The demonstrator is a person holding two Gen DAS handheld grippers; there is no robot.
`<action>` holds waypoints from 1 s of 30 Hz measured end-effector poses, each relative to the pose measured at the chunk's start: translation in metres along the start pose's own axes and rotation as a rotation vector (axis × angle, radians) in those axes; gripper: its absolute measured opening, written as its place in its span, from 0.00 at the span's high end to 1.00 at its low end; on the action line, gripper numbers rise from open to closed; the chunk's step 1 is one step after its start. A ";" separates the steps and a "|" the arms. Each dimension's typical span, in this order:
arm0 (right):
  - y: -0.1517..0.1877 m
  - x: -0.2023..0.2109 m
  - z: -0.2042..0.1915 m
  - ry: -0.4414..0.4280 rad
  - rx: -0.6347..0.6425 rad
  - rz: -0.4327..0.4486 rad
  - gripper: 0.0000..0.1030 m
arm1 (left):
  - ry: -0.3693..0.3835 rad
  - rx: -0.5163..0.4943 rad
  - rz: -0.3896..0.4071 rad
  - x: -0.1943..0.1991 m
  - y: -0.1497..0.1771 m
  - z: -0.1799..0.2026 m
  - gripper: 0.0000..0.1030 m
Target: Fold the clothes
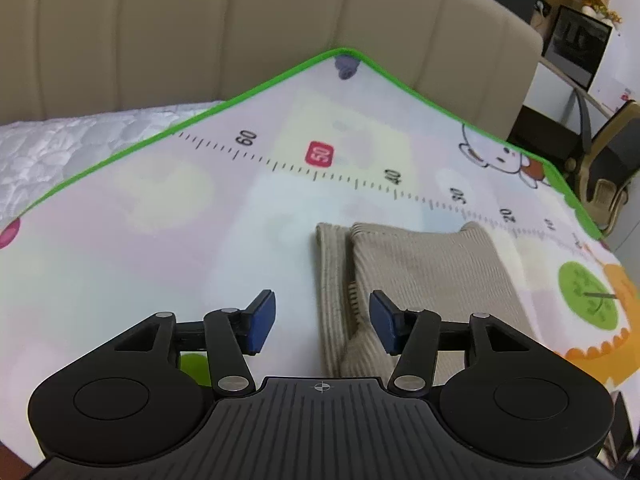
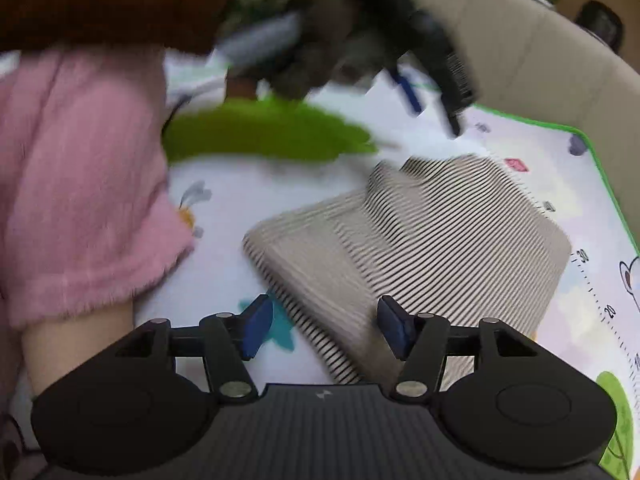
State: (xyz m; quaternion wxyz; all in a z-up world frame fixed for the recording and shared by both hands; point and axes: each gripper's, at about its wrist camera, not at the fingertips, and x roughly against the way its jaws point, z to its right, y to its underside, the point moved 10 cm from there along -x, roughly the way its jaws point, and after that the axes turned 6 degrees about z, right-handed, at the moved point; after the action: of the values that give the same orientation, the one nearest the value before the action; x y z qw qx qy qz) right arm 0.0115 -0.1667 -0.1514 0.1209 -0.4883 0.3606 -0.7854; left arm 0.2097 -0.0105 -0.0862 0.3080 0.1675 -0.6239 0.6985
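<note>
The beige ribbed knit garment (image 1: 420,280) lies folded into a compact block on the printed play mat (image 1: 160,220), on the side of the mat's printed ruler scale (image 1: 320,168) nearer the cameras. It will likely handle as soft, light and limp: the knit should drape and sag when lifted, and the stacked layers could slide apart unless pinched through together. The best hold is probably at a doubled edge or a corner of the block, where the fold gives thickness for the pads to bite.

It is pale beige with fine parallel ribbing. In the left wrist view a narrow folded strip, perhaps a sleeve, lies along the block's left side. The right wrist view is blurred but shows the same garment (image 2: 420,240) with one layer lapped over another.

The left hand-held gripper (image 1: 322,322) hovers above the near edge of the garment, its jaws spread wide and holding nothing. The right hand-held gripper (image 2: 326,330) is likewise spread wide and empty, poised over the garment's near corner. A pink fuzzy sleeve (image 2: 80,180) sits left of the garment.
</note>
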 end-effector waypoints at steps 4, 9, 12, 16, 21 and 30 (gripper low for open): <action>0.011 -0.019 -0.016 0.055 0.143 -0.027 0.53 | 0.036 -0.127 0.014 0.019 -0.002 0.021 0.30; -0.002 -0.013 0.047 -0.060 -0.449 -0.054 0.74 | 0.127 -0.453 0.041 0.063 0.015 0.053 0.12; 0.004 -0.011 0.083 -0.125 -0.729 -0.059 0.74 | 0.252 -0.626 0.020 0.086 0.040 0.078 0.08; 0.013 -0.017 0.094 -0.176 -0.871 -0.077 0.74 | 0.377 -0.860 -0.033 0.100 0.083 0.112 0.07; 0.006 -0.009 0.092 -0.153 -0.807 -0.062 0.74 | 0.332 -1.008 -0.097 0.069 0.125 0.131 0.10; -0.009 0.023 0.060 0.113 -0.166 0.027 0.46 | 0.323 -0.757 -0.189 0.044 0.116 0.119 0.30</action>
State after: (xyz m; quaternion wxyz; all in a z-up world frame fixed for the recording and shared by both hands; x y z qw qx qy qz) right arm 0.0530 -0.1992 -0.1140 0.0700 -0.4467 0.4372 -0.7775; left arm 0.0843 -0.1202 -0.1287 0.5043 -0.0129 -0.7620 0.4060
